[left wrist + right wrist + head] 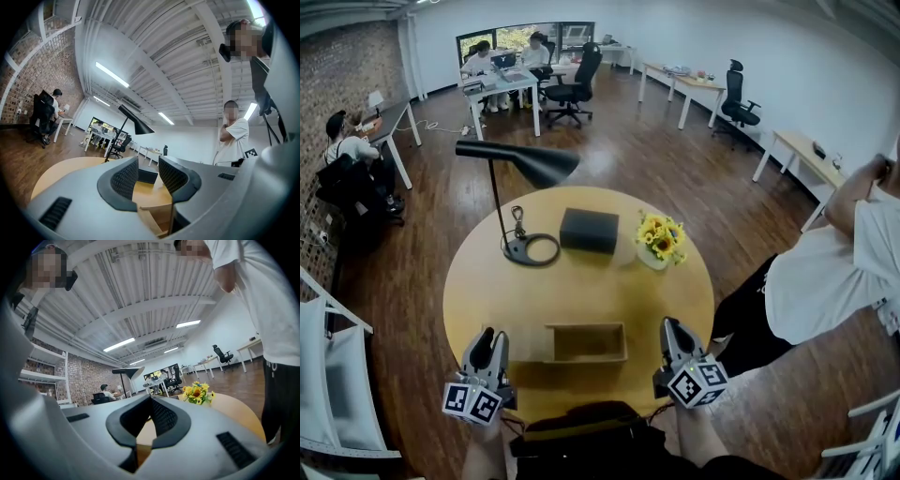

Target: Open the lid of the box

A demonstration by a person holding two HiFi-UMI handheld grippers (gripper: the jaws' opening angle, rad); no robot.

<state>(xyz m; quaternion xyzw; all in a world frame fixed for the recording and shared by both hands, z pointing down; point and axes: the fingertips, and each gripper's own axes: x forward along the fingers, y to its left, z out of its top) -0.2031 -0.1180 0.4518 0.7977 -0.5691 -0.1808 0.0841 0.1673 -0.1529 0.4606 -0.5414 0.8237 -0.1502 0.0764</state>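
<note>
An open-topped wooden box (pixel 586 342) sits at the near edge of the round table (pixel 478 281), with no lid on it. A flat black box (pixel 589 230) lies further back at the table's middle. My left gripper (pixel 487 337) hovers just left of the wooden box. Its jaws stand apart with nothing between them; in the left gripper view the gripper (pixel 147 161) looks past the wooden box's corner (pixel 157 218) toward the black box (pixel 147 176). My right gripper (pixel 668 328) is just right of the wooden box, shut and empty, as the right gripper view (pixel 151 399) also shows.
A black desk lamp (pixel 520 164) stands at the table's back left with its round base (pixel 532 249). A pot of yellow flowers (pixel 661 239) sits to the right of the black box. A person in a white shirt (pixel 839 272) stands close at the table's right.
</note>
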